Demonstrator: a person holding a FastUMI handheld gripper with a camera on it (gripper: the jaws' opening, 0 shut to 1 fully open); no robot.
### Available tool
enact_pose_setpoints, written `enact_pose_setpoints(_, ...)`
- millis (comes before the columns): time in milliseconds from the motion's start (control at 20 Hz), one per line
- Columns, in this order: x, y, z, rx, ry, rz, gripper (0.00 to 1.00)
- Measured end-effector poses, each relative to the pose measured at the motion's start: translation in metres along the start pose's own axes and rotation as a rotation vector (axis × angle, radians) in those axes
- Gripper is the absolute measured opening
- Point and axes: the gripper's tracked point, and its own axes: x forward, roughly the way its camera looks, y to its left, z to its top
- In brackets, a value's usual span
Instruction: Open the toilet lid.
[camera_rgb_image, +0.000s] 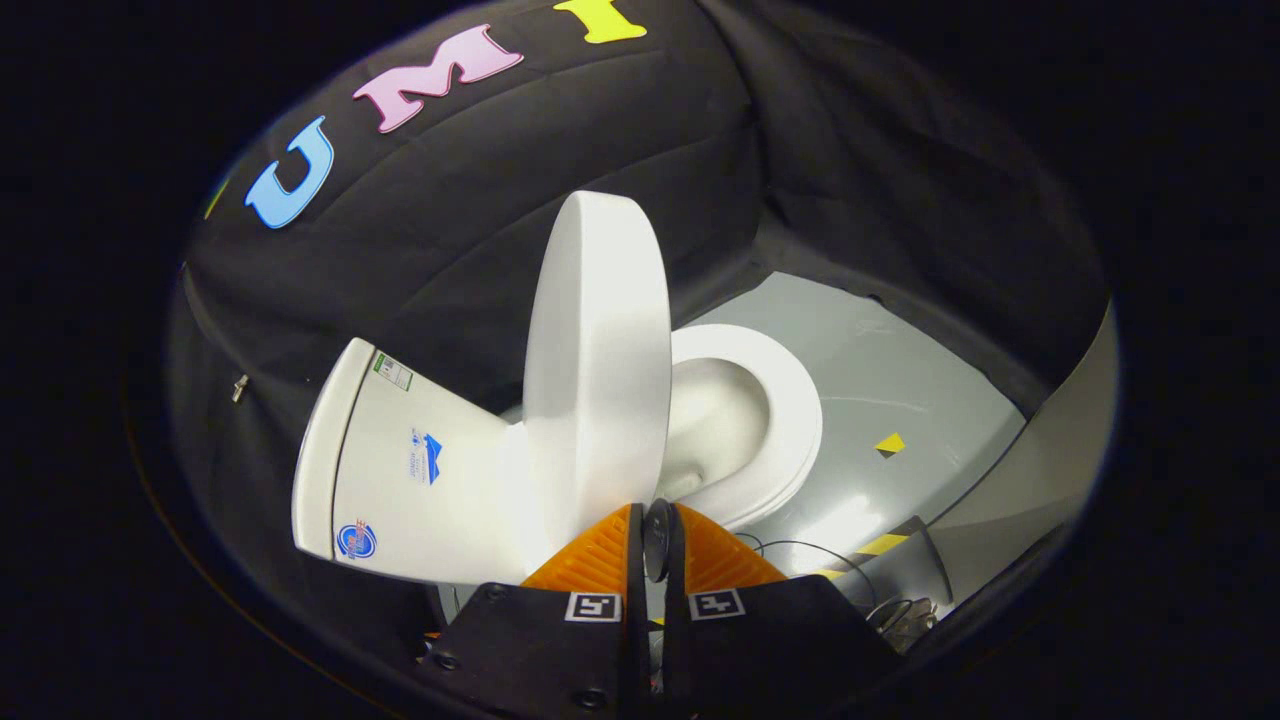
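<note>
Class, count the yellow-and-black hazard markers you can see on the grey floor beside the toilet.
2: a small marker beyond the toilet seat, and a striped tape piece nearer the closed claw. Others may be hidden.

Lid (598, 360) upright between tank (400, 470) and bowl (760, 420); gripper (655, 525) just before lid.

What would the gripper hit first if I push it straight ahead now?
Probably the raised toilet lid: its lower edge stands just beyond the gripper, whose fingers are closed together with nothing between them. The exact gap is hard to judge.
</note>
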Motion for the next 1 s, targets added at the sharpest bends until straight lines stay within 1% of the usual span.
enact_pose_setpoints(250,-0.017,0.043,-0.001,-0.094,-0.062,-0.058,0.10)
enact_pose_setpoints(450,-0.028,0.081,-0.005,-0.192,-0.131,-0.107,0.10)
enact_pose_setpoints(600,-0.036,0.112,-0.012,-0.248,-0.156,-0.105,0.10)
enact_pose_setpoints(800,-0.042,0.148,-0.022,-0.300,-0.188,-0.124,0.09)
enact_pose_setpoints(1000,-0.045,0.190,-0.040,-0.371,-0.210,-0.091,0.09)
